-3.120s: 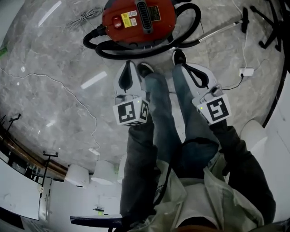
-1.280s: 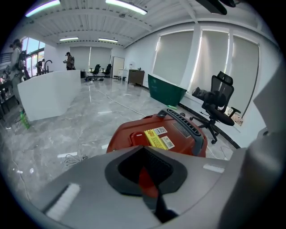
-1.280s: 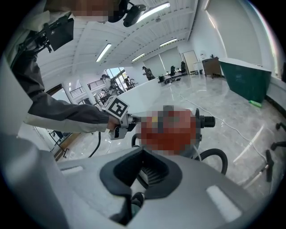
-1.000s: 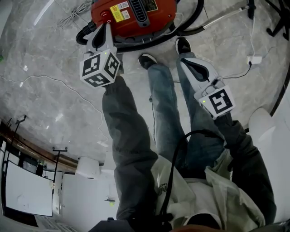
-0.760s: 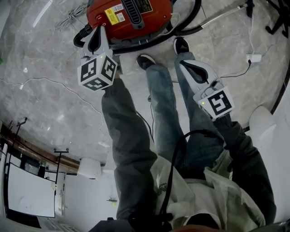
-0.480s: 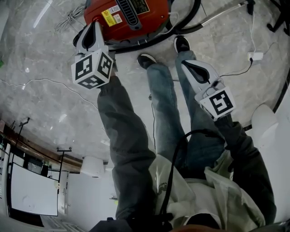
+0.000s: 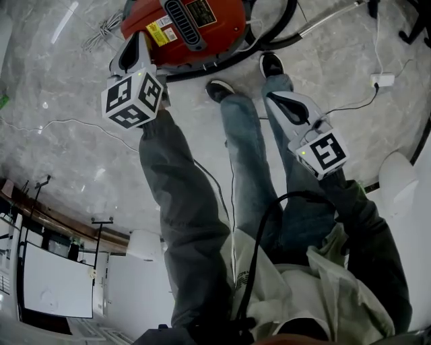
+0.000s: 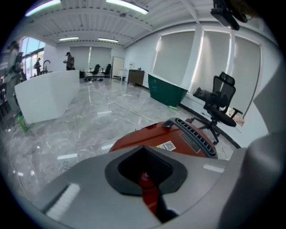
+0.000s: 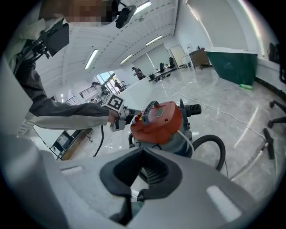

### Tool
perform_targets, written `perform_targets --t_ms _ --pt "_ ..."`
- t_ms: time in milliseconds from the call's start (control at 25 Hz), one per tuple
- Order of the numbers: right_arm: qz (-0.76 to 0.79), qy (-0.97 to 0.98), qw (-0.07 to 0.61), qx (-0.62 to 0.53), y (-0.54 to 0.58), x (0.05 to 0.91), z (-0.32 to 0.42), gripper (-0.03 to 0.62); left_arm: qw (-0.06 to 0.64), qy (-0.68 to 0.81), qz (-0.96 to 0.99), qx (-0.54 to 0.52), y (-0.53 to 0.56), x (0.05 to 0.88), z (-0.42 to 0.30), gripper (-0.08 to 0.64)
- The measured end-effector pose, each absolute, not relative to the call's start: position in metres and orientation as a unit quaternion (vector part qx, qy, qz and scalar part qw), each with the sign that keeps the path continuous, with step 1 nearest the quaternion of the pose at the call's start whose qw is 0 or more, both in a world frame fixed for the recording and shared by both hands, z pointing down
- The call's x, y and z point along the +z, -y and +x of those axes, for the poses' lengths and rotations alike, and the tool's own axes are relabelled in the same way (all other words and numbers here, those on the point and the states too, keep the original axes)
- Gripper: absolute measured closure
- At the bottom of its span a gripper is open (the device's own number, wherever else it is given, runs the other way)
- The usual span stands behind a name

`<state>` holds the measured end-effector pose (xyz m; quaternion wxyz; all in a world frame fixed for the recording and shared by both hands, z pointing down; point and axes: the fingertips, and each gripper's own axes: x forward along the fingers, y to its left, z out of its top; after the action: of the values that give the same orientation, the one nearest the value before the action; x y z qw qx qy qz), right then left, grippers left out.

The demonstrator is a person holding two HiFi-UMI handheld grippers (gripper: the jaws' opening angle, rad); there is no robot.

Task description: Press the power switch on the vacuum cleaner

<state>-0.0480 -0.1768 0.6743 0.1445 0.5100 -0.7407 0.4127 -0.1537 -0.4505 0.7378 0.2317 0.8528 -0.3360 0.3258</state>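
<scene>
Two claws are in view, and only one is working. I hold my left claw [image 7: 135, 46] out and down against the near left side of the red drum-shaped vacuum cleaner [image 7: 202, 27], which stands on the grey marbled floor [image 7: 67, 155] just ahead of my feet. A black ribbed hose [image 7: 288, 20] loops around its base.

In the left gripper view the jaws are clenched together with nothing held between them. Through the dark opening between their pads I see a small round red power switch [image 8: 144, 176], directly in line with the tips. The right gripper view, looking across from the side, shows the left claw's tip at the edge of the vacuum's red top, touching it or very nearly so.

My right claw [image 7: 277, 100] hangs beside my right leg, well apart from the vacuum. Its jaws are also clenched and empty.

I judge the task to be at the pressing step. The approach and aim look finished, with the closed tip lined up on the switch. I cannot tell from these views whether the switch has gone down, and nothing shows the machine running. What is left, as I read it, is a firm push straight along the jaws, then drawing the claw clear.
</scene>
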Motion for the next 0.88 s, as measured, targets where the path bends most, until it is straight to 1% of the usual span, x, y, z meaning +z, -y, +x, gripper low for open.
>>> perform_targets --t_ms 120,280,520,760,880 --pt "0.512 0.737 0.135 0.42 0.176 0.677 -0.045 0.592 0.215 0.31 0.854 0.357 0.45 0.74 -0.15 0.557" --pt "0.508 0.739 0.136 0.422 0.176 0.678 -0.044 0.592 0.231 0.307 0.857 0.345 0.449 0.741 -0.152 0.557" --pt "0.498 0.745 0.128 0.424 0.172 0.672 -0.029 0.592 0.225 0.385 0.843 0.3 0.448 0.735 -0.158 0.558" --pt "0.481 0.745 0.145 0.439 0.148 0.681 0.003 0.592 0.215 0.412 0.839 0.283 0.419 0.722 -0.16 0.558" --pt "0.492 0.742 0.152 0.43 0.145 0.685 0.017 0.592 0.232 0.426 0.832 0.268 0.389 0.719 -0.159 0.558"
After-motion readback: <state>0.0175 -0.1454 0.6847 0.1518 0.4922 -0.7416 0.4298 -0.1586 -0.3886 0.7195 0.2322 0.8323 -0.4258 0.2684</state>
